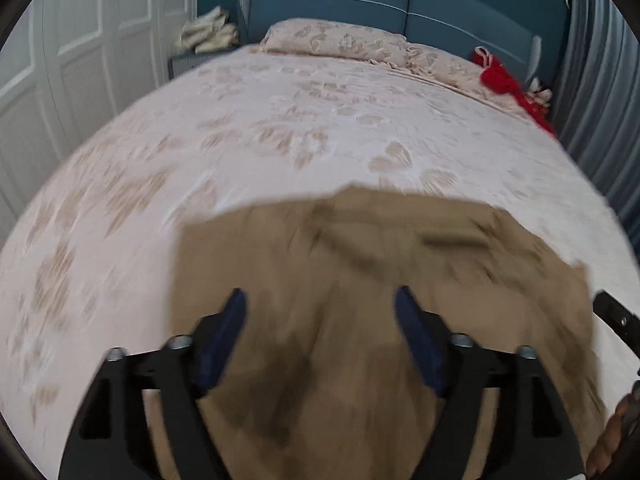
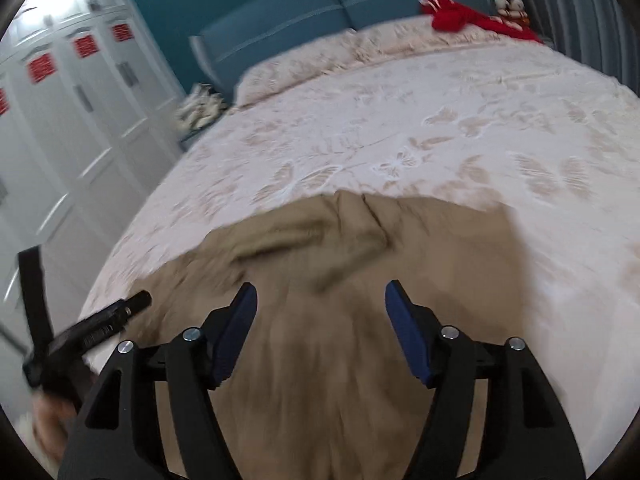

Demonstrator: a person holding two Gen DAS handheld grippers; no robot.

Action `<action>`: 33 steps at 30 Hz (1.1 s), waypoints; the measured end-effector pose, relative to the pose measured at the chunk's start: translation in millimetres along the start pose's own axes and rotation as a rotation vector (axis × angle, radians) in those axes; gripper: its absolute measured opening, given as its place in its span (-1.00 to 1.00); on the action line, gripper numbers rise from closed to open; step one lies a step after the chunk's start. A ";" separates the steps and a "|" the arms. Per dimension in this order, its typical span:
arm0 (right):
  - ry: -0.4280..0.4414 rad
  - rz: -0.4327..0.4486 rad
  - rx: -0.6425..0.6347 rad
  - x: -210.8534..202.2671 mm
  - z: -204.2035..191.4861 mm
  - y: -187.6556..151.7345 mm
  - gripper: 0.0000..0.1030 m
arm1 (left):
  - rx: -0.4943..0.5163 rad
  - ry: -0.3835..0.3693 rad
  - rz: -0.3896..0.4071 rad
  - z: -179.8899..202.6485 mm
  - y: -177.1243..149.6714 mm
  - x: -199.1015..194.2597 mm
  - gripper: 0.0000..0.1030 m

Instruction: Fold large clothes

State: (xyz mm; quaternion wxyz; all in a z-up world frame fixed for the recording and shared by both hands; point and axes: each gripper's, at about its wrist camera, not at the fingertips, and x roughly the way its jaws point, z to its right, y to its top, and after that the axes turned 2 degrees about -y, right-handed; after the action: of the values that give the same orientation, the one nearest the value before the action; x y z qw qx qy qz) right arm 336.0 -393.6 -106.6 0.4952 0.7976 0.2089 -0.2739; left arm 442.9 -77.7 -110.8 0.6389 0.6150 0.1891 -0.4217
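no legible text anywhere, red squares (image 2: 40, 67) on white wardrobe doors (image 2: 80, 92) too blurred to read

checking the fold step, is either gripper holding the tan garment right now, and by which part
Nothing is held. The left gripper and right gripper both have open jaws above the tan garment, which lies on the bed.

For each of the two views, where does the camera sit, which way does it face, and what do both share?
Left wrist: on the left gripper, angled down across the tan garment toward the blue headboard; own open jaws show, the other gripper's tip at right.
Right wrist: on the right gripper, same heading; own open jaws show, the left gripper and a blurred hand lower left.
Shared: garment, floral bedspread, pillow, red cloth, white wardrobe.
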 end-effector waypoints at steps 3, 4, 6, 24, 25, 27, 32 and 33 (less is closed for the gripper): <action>-0.054 0.003 0.017 -91.2 29.4 -50.1 0.54 | -0.106 -0.081 -0.086 -45.6 -48.2 -54.7 0.61; -0.063 -0.005 0.033 -110.1 39.3 -63.1 0.54 | -0.143 -0.098 -0.109 -60.6 -62.9 -69.4 0.61; -0.088 -0.024 0.085 -151.5 65.0 -94.7 0.54 | -0.236 -0.113 -0.142 -96.6 -99.0 -99.6 0.61; -0.106 -0.132 0.460 -223.2 114.8 -266.5 0.53 | -0.495 -0.172 -0.241 -142.9 -253.7 -157.0 0.50; -0.102 -0.129 0.461 -222.6 111.6 -267.7 0.39 | -0.495 -0.181 -0.249 -139.5 -253.1 -156.8 0.37; -0.082 -0.147 0.454 -219.6 107.0 -267.4 0.11 | -0.482 -0.181 -0.269 -131.8 -255.1 -158.0 -0.03; -0.094 -0.174 0.428 -222.2 99.0 -266.8 -0.86 | -0.421 -0.152 -0.262 -124.1 -259.6 -172.7 -0.92; -0.086 -0.171 0.422 -225.1 97.4 -265.4 -0.88 | -0.414 -0.156 -0.253 -123.6 -259.2 -177.2 -0.95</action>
State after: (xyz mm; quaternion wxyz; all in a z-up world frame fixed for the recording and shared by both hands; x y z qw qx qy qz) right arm -18.5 -383.5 -176.0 0.3008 0.8505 0.1923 -0.3862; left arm 175.6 122.4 -159.6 0.7060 0.4082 0.2969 -0.4968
